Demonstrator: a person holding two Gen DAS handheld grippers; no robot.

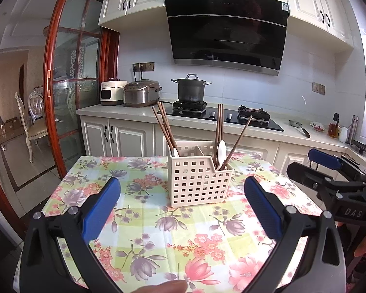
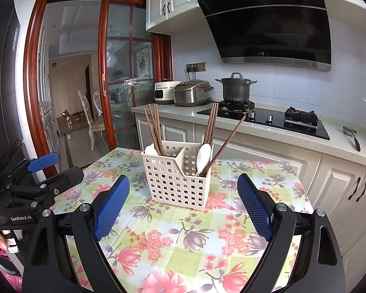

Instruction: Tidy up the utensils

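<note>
We hold both grippers above the near part of a table covered by a floral tablecloth (image 1: 158,219), and neither carries anything. Our left gripper (image 1: 182,190) has its blue-padded fingers (image 1: 102,210) spread wide apart, with bare cloth between them. Our right gripper (image 2: 183,188) is likewise spread wide, holding nothing, and in the left wrist view it shows just beyond the table's right edge.

The cream perforated utensil basket (image 1: 197,183) stands upright on the cloth towards the far edge of the table, roughly midway between its left and right edges, well apart from both grippers. A divider splits it into two compartments. In the left compartment stand brown chopsticks (image 1: 164,127) leaning left, with a white spoon (image 1: 175,151) beside them. In the right compartment stand more chopsticks (image 1: 219,124), one long stick (image 1: 240,139) slanting right, and a second white spoon (image 1: 221,151) leaning on the basket wall.

Behind the table, a dark lidded pot (image 1: 191,89) sits on the stove on the kitchen counter (image 1: 124,111).
</note>
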